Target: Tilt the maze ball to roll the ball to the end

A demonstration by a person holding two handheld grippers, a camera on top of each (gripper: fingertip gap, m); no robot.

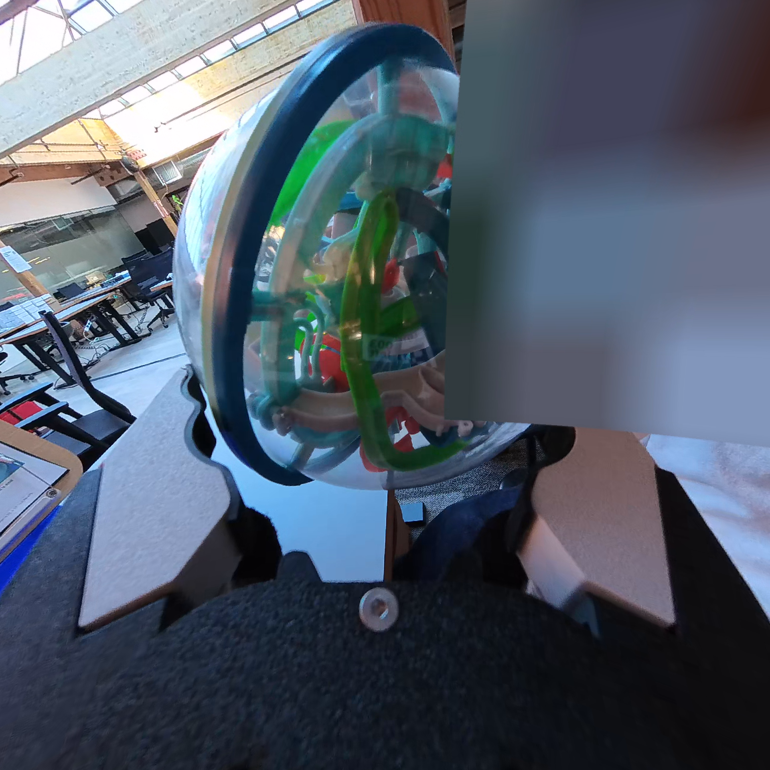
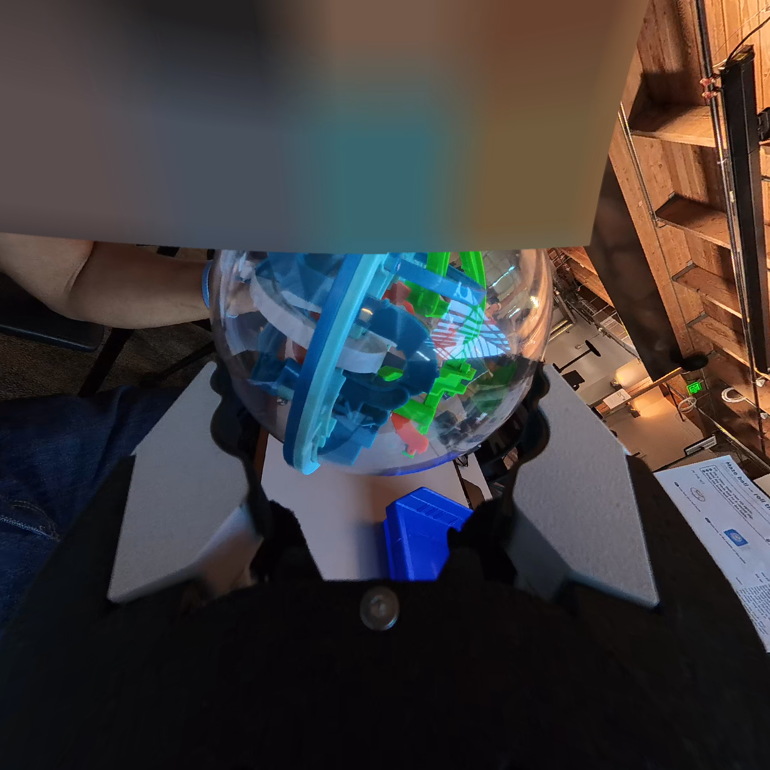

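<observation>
- Black textured housing fills the bottom of both wrist views, a silver screw set at its centre.
- Left gripper: pale grey fingers spread wide, dark wavy pads against the lower flanks of the maze ball. The left pad touches the shell by the dark blue ring; the right contact lies at the edge of a blurred patch. Jaws clamped on the sphere.
- Right gripper: grey fingers likewise splayed, black scalloped pads pressed to both sides of the maze ball near its underside. Also gripping it.
- Maze ball: clear plastic sphere held up off any surface between the two grippers. Inside, green, teal, red, beige and blue track pieces. Dark blue equator ring stands steeply tilted in the left view. Upper part hidden by blur in the right view. The small ball inside cannot be picked out.
- Just below the sphere, right view: blue plastic block on a pale surface, partly behind the housing.
- Printed sheet at the right edge, right view.
- Denim-clad leg left of the gripper, a bare forearm above it.
- Far, left view: desks and black office chairs under a skylit timber ceiling.
- Far, right view: wooden beams.
</observation>
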